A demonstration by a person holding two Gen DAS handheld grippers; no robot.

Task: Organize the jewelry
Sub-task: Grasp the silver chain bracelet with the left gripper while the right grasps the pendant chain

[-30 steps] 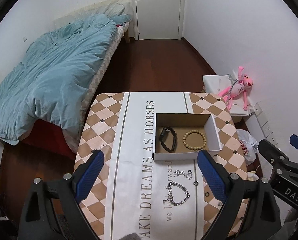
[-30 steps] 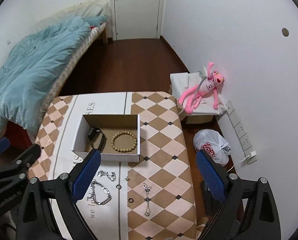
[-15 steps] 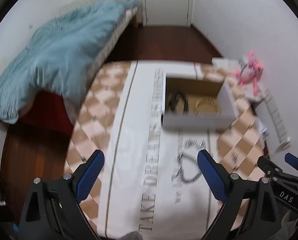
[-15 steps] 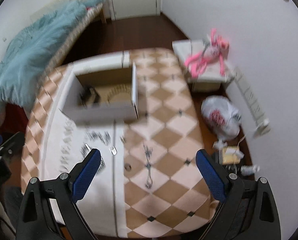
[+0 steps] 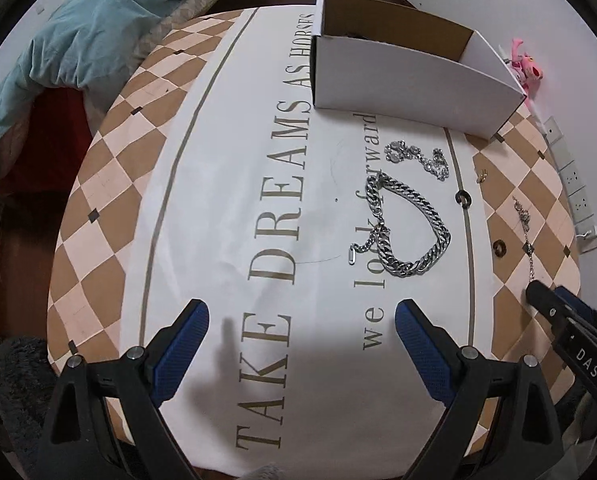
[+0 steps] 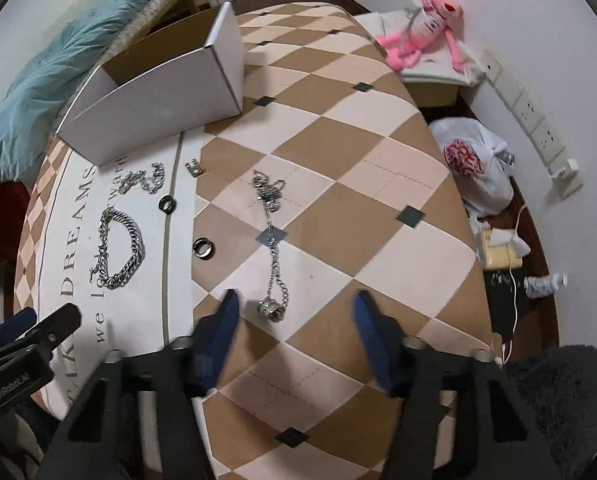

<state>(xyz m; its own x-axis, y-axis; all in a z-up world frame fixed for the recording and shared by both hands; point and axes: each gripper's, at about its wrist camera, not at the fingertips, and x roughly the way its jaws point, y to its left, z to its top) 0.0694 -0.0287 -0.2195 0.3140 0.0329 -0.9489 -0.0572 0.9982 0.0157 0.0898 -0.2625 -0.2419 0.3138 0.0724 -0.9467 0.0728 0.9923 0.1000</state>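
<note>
Our two grippers hang low over a table strewn with jewelry, both with fingers spread and holding nothing.

We hold the left gripper (image 5: 301, 322) above the white lettered strip of the tablecloth (image 5: 110, 184), its blue fingers wide apart, short of the heavy silver chain bracelet (image 5: 408, 226) lying looped on the cloth. Beyond it rest a finer chain (image 5: 418, 156), a dark ring (image 5: 463, 198) and the open white cardboard box (image 5: 414, 88). Our right gripper (image 6: 294, 310), fingers likewise apart, sits over the checkered part, with the beaded end of a long thin necklace (image 6: 273, 240) lying between its tips, untouched. A second ring (image 6: 203, 248) and a small clasp (image 6: 194, 167) lie near the strip's edge.
</note>
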